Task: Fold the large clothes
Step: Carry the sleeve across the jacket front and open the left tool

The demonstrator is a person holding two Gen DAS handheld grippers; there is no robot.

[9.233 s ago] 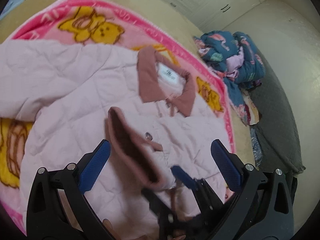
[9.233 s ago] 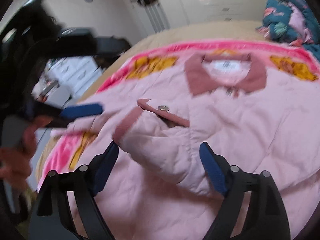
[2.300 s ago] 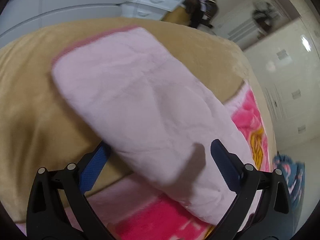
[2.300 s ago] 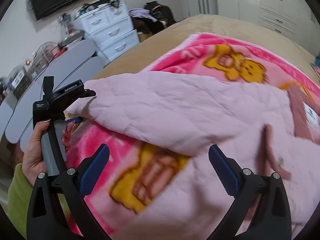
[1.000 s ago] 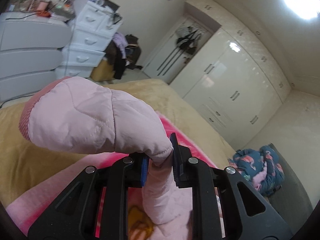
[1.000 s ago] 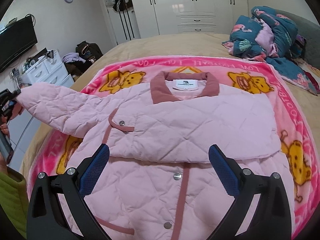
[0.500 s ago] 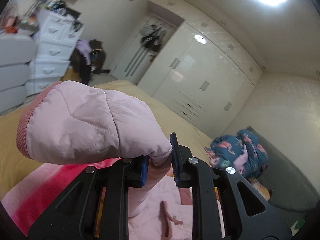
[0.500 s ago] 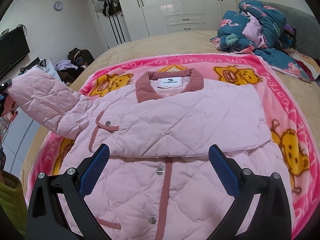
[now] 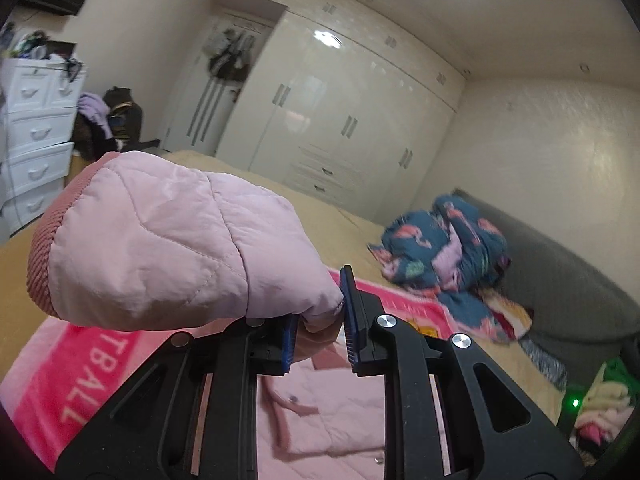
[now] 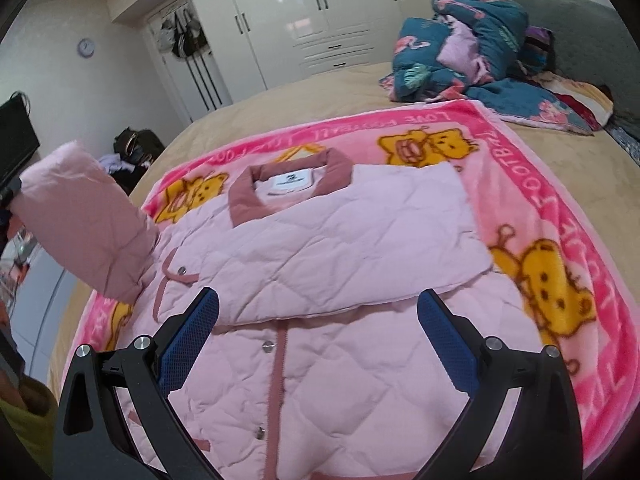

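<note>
L gripper (image 9: 318, 326) clamped on jacket sleeve (image 9: 168, 240), lifted over bed's left side | R gripper (image 10: 316, 334) jaws apart, empty, above jacket (image 10: 320, 264) body on blanket (image 10: 532, 168) | sleeve's long axis runs toward the body; I judge my left carries it across, rightward.

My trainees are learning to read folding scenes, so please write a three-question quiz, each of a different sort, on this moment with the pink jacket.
1. True or false: the left gripper is shut on the jacket sleeve.
2. The right gripper is: A) open above the jacket; B) clamping the collar; C) holding the blanket.
3. Fill in: the other sleeve lies folded across the jacket's ____.

Key: 1 true; 2 A; 3 chest.
</note>
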